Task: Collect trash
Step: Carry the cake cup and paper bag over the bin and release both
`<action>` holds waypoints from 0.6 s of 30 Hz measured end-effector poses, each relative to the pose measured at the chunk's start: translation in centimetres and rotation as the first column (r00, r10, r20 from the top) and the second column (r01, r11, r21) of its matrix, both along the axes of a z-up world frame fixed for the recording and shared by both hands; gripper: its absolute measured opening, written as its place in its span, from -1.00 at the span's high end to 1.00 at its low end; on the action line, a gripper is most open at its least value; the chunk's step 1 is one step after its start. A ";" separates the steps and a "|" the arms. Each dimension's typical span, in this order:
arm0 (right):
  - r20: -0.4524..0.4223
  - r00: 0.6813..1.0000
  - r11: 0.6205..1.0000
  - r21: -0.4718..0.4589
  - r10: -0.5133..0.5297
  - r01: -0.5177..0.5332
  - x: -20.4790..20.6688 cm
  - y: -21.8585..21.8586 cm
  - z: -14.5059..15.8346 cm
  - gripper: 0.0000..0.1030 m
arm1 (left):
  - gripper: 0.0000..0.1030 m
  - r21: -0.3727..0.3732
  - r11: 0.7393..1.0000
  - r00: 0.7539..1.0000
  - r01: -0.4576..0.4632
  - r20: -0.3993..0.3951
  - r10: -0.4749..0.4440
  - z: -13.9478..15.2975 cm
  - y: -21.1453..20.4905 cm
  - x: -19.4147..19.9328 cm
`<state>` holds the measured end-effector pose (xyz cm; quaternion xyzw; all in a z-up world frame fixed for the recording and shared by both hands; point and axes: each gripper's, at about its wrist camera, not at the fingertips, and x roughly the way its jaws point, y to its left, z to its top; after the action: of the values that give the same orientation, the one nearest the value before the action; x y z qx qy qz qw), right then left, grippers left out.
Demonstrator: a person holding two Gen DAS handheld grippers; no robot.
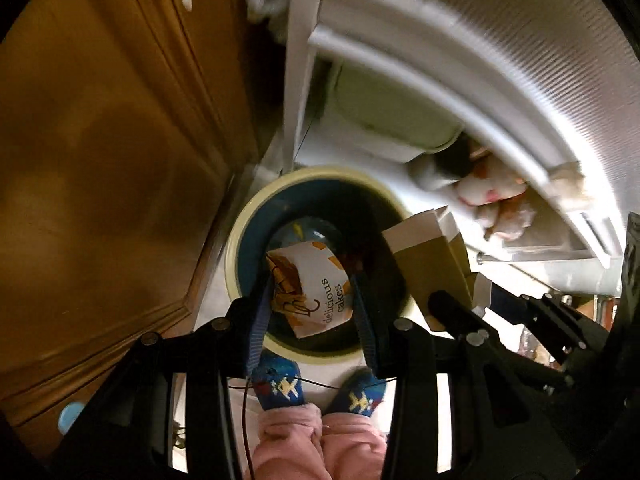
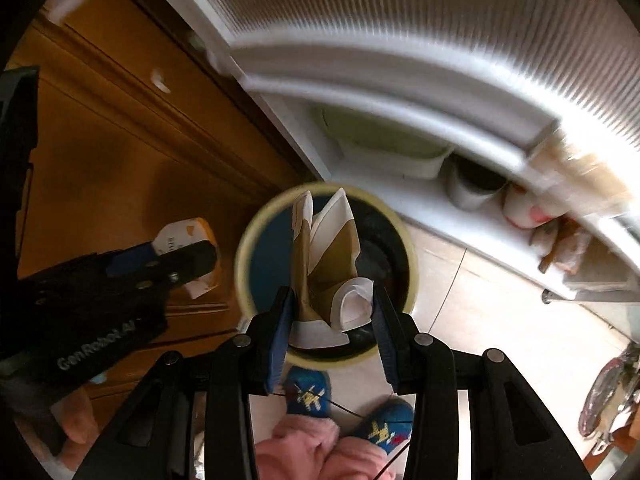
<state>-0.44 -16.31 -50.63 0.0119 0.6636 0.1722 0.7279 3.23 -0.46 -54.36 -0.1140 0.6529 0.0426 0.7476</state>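
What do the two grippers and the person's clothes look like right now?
Both the left gripper and the right gripper have black linkage arms with silver rivets and blue ribbed pads. One body bears white GenRobot.AI lettering. The person wears pink fleecy trousers and blue patterned slippers.

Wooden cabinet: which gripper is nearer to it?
Left. The left gripper, holding the cake wrapper, is between the wooden cabinet and the right gripper, which holds a flattened carton over the bin.
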 end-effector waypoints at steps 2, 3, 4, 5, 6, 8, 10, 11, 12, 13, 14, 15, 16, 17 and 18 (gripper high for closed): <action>-0.019 1.000 1.000 -0.006 -0.007 0.007 0.1 0.2 -2.9 0.24 | 0.30 0.008 1.000 1.000 0.013 -0.017 -0.013 -2.0 0.1 -0.1; -0.029 1.000 1.000 -0.006 -0.011 0.011 0.1 0.2 -4.1 0.24 | 0.30 0.014 1.000 0.999 0.021 -0.025 -0.020 -2.9 0.1 -0.1; -0.038 0.999 1.000 -0.010 -0.016 0.016 0.1 0.3 -5.1 0.23 | 0.30 0.022 0.999 0.999 0.026 -0.031 -0.026 -3.6 0.2 -0.1; -0.048 0.999 1.000 -0.009 -0.023 0.022 0.2 0.5 -6.1 0.23 | 0.29 0.029 0.999 0.999 0.033 -0.037 -0.032 -4.3 0.1 -0.1; -0.055 0.998 1.000 -0.002 -0.030 0.030 0.4 0.8 -7.0 0.22 | 0.28 0.033 0.999 0.998 0.038 -0.047 -0.037 -4.9 0.0 -0.2; -0.067 0.997 0.999 0.001 -0.043 0.043 0.3 1.1 -8.3 0.19 | 0.20 0.035 0.998 0.996 0.049 -0.070 -0.046 -6.0 -0.1 -0.2; -0.068 0.996 0.999 -0.011 -0.052 0.051 0.3 1.2 -9.2 0.11 | -0.11 0.046 0.998 0.996 0.054 -0.076 -0.050 -6.6 -0.2 0.1; -0.065 0.996 0.998 -0.015 -0.056 0.055 0.4 1.3 -9.4 0.05 | -0.20 0.052 0.997 0.996 0.054 -0.074 -0.050 -6.7 -0.1 0.2; -0.059 0.996 0.998 -0.026 -0.066 0.065 0.5 1.2 -9.5 -0.01 | -0.37 0.048 0.997 0.996 0.053 -0.070 -0.050 -6.6 0.1 0.3; -0.057 0.996 0.997 -0.029 -0.073 0.071 0.4 1.0 -9.2 -0.01 | -0.51 0.043 0.998 0.997 0.049 -0.067 -0.046 -6.5 0.2 0.4; -0.059 0.995 0.996 -0.028 -0.086 0.085 0.5 0.7 -9.2 -0.01 | -0.55 0.038 0.998 0.997 0.046 -0.063 -0.043 -6.5 0.4 0.5; -0.062 0.993 0.995 -0.027 -0.098 0.096 0.6 0.4 -9.2 -0.03 | -0.55 0.036 0.998 0.997 0.046 -0.060 -0.044 -6.4 0.6 0.6; -0.062 0.992 0.994 -0.025 -0.106 0.105 0.8 0.1 -9.0 -0.05 | -0.55 0.037 0.998 0.997 0.049 -0.057 -0.046 -6.2 0.6 0.6; -0.059 0.992 0.994 -0.025 -0.112 0.110 0.9 -0.1 -8.8 -0.05 | -0.55 0.047 0.997 0.997 0.054 -0.054 -0.052 -5.9 0.5 0.7; -0.056 0.992 0.993 -0.027 -0.113 0.111 1.0 -0.6 -8.8 -0.05 | -0.55 0.049 0.997 0.997 0.058 -0.054 -0.055 -5.7 0.7 0.7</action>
<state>0.59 -16.87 -59.38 0.0453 0.6844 0.1227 0.7173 3.96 0.20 -60.09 -0.0754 0.6739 0.0410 0.7339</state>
